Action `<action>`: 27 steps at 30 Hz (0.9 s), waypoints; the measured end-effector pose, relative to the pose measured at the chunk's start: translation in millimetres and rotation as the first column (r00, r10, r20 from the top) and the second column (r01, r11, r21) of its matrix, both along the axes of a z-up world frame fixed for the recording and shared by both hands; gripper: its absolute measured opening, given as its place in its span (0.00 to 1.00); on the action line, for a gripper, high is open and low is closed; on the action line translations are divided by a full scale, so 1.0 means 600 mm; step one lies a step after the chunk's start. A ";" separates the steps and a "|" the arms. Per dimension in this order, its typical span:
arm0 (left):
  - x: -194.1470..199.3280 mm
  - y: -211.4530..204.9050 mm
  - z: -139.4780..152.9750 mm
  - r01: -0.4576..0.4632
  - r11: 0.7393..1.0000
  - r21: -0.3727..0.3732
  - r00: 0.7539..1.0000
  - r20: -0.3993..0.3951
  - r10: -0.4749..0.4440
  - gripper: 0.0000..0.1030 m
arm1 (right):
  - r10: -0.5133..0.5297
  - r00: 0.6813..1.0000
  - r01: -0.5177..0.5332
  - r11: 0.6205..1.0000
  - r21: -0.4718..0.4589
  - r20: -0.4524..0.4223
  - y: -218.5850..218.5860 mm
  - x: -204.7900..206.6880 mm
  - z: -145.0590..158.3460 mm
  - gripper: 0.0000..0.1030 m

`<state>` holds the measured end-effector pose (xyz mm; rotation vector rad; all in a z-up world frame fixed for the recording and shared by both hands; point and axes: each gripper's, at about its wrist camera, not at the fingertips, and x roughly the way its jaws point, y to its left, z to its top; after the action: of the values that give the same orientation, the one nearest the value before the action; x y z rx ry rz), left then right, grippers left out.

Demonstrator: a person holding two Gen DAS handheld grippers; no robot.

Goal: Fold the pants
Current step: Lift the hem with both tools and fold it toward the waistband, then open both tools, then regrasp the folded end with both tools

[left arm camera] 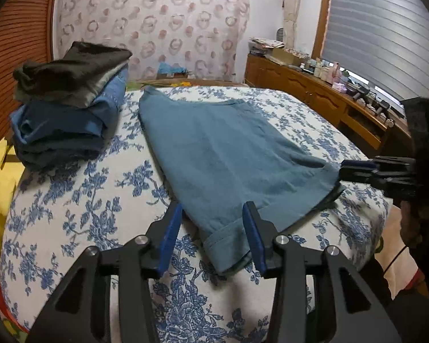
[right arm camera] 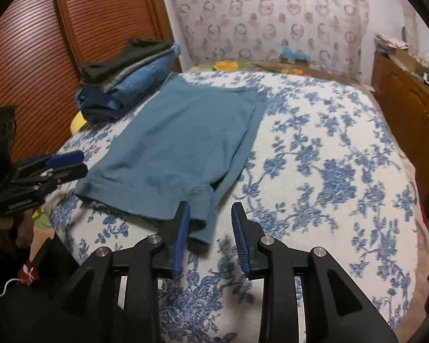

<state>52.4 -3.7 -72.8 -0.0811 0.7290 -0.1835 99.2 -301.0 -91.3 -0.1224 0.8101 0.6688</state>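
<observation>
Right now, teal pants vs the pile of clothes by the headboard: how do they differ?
1. The teal pants lie spread flat as one thin layer on the bed; the pile of clothes is a thick stack.
2. The pants are a single teal garment; the pile mixes dark, grey and blue denim pieces.
3. The pants' hems sit at the left tool and right tool, both open; the pile is farther off.
Both rest on the bed.

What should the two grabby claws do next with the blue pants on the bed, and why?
Probably close each one on its near corner of the pants. The left gripper and the right gripper are both open right at the hem end, holding nothing, and the pants lie flat on the bed, so pinching those corners likely lets the hem fold toward the far end.
</observation>
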 end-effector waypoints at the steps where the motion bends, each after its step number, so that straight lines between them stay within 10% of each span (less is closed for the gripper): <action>1: 0.001 -0.001 -0.005 0.003 1.000 -0.009 1.000 -0.009 -0.003 0.42 | -0.004 1.000 0.004 1.000 0.006 0.003 -0.002 0.000 0.002 0.30; 27: -0.013 -0.011 -0.042 -0.003 0.999 -0.039 0.999 -0.035 0.002 0.38 | 0.008 0.998 -0.008 1.000 0.000 -0.061 0.030 0.009 -0.047 0.34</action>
<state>44.8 -10.5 -98.1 -0.1230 0.7599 -0.1948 104.8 -282.9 -119.3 -0.1055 0.8689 0.6831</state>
